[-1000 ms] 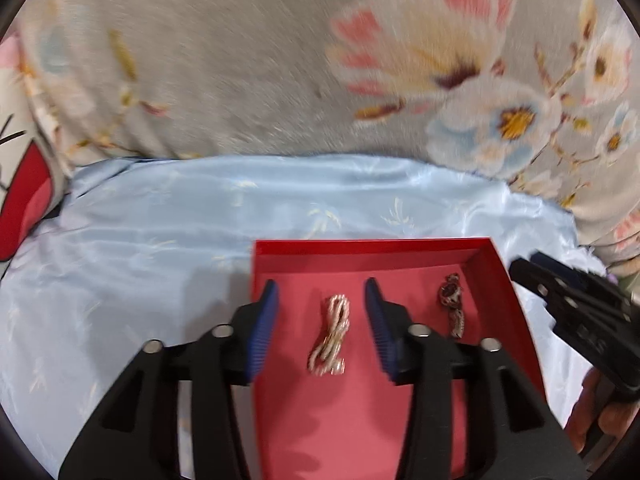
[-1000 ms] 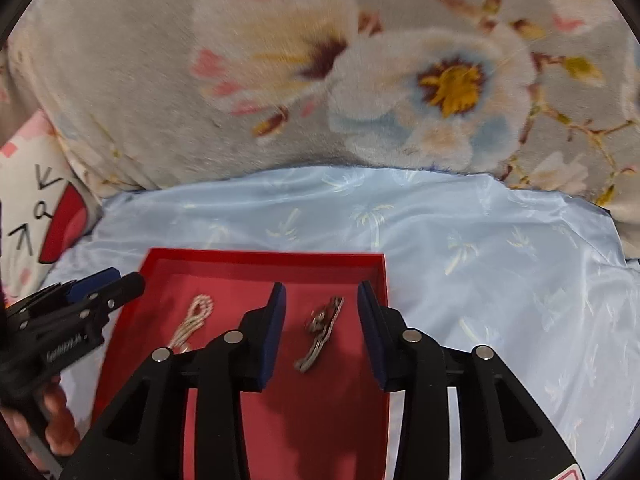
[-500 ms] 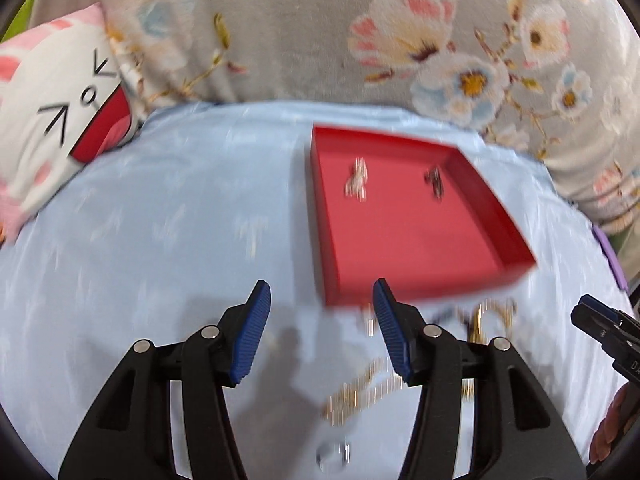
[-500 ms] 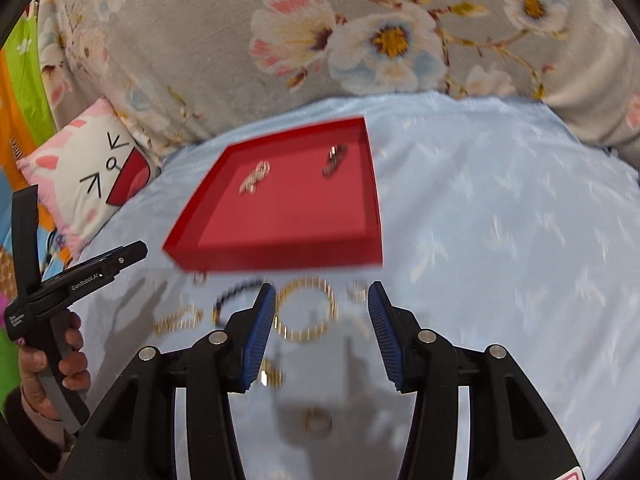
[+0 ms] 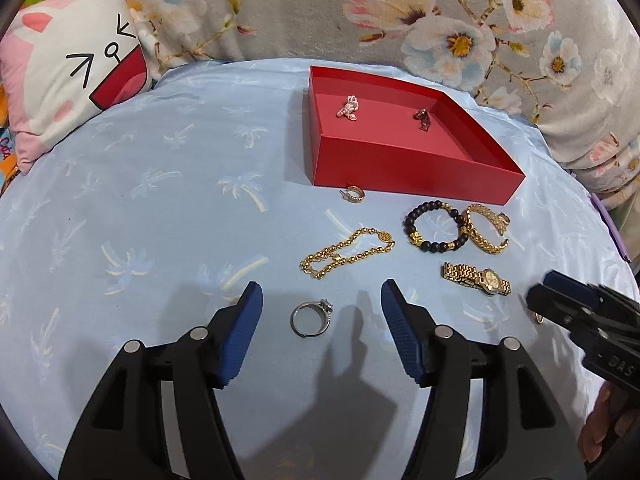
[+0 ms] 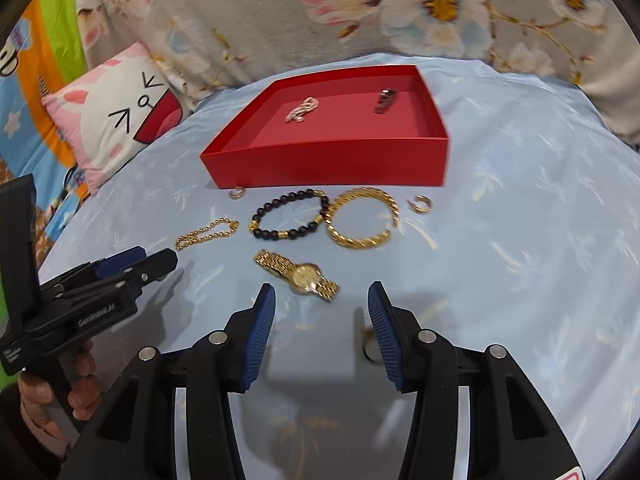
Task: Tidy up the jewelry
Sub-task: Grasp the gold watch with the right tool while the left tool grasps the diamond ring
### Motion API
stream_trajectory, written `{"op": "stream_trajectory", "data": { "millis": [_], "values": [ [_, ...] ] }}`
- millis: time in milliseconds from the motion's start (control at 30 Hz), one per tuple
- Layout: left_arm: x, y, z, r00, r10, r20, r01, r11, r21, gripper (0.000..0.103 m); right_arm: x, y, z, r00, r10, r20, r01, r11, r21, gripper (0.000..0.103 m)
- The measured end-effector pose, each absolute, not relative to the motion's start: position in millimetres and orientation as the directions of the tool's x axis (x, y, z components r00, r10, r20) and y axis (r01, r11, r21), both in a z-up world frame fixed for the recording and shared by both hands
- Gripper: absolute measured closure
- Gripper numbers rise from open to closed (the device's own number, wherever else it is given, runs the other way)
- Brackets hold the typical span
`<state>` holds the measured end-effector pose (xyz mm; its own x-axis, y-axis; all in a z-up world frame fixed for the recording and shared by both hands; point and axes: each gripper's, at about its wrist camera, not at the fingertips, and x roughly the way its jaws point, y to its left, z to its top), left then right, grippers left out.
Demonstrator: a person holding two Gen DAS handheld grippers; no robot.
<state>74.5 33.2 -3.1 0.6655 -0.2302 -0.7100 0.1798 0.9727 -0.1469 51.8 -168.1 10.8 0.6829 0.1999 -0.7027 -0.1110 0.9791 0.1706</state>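
My left gripper (image 5: 320, 296) hovers low over a silver ring (image 5: 310, 318) that lies between its opening jaws, untouched by the pads. My right gripper (image 6: 320, 300) stands open just short of a gold watch (image 6: 304, 274); a small gold ring (image 6: 367, 346) peeks out beside its right finger. Ahead lie a gold chain (image 5: 346, 252), a black bead bracelet (image 5: 434, 226), a gold bangle (image 5: 486, 228) and a hoop earring (image 5: 352, 194). The red box (image 5: 400, 168) behind them holds a pale piece (image 5: 348, 108) and a dark piece (image 5: 423, 118).
Everything rests on a light blue cloth (image 5: 160, 200). A cat-face pillow (image 5: 68, 80) sits at the back left, and a floral blanket (image 5: 440, 20) rises behind the box. A second hoop earring (image 6: 418, 204) lies to the right of the bangle.
Both grippers have drawn back from inside the red box, leaving the pale and dark pieces there, and now sit low over the loose jewelry. The left jaws stand wider.
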Motion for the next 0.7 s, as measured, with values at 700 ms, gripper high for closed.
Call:
{"op": "stream_trajectory", "data": {
  "millis": [700],
  "values": [
    [75.8, 36.8, -7.6, 0.640, -0.235, -0.732, 0.170, 0.972, -0.164, 0.043, 64.6, -156.4, -9.1, 0.645, 0.211, -0.734, -0.154, 0.977, 0.145, 0.084]
  ]
}}
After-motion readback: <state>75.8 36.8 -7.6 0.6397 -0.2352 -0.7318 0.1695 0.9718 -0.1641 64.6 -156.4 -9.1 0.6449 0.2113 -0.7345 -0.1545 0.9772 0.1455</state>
